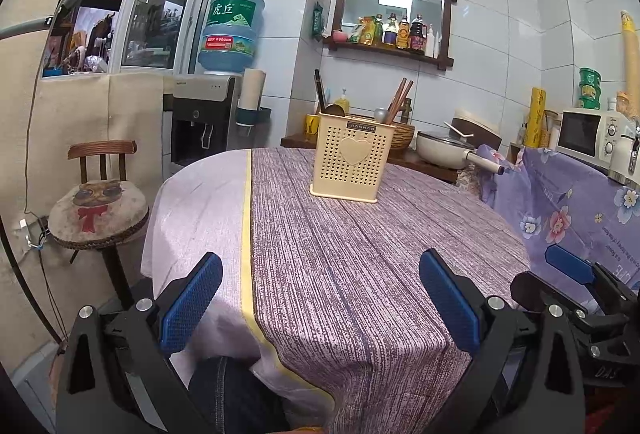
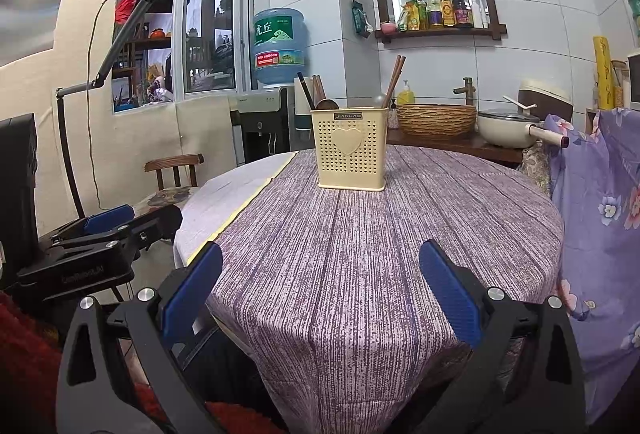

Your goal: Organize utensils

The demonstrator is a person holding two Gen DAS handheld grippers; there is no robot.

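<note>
Purple-grey woven cloth [image 2: 360, 234] covered the round table, and nothing lay loose on it in either view. Going left to right: the left gripper [image 1: 320, 298] hung at the near edge of the table with its blue-padded fingers [image 1: 192, 302] spread wide and nothing between them. Beyond it, well apart toward the far side, stood the cream perforated utensil holder [image 1: 352, 162], upright, with a heart on its front wall. In its left part sat a dark-handled utensil [image 2: 305, 90] and what looked like a wooden spoon [image 2: 326, 103]; in its right part leaned brown chopsticks [image 2: 394, 80] beside a metal spoon [image 2: 379, 100]. Whether a divider separated them could not be told. The right gripper [image 2: 320, 294] hung at the near edge too, its fingers likewise released and empty.

By my judgement the sorting was either finished or not begun, with both tools drawn back. Any next move would call for a long reach across to the holder and a narrow pinch on one slim handle without tipping the light basket.
</note>
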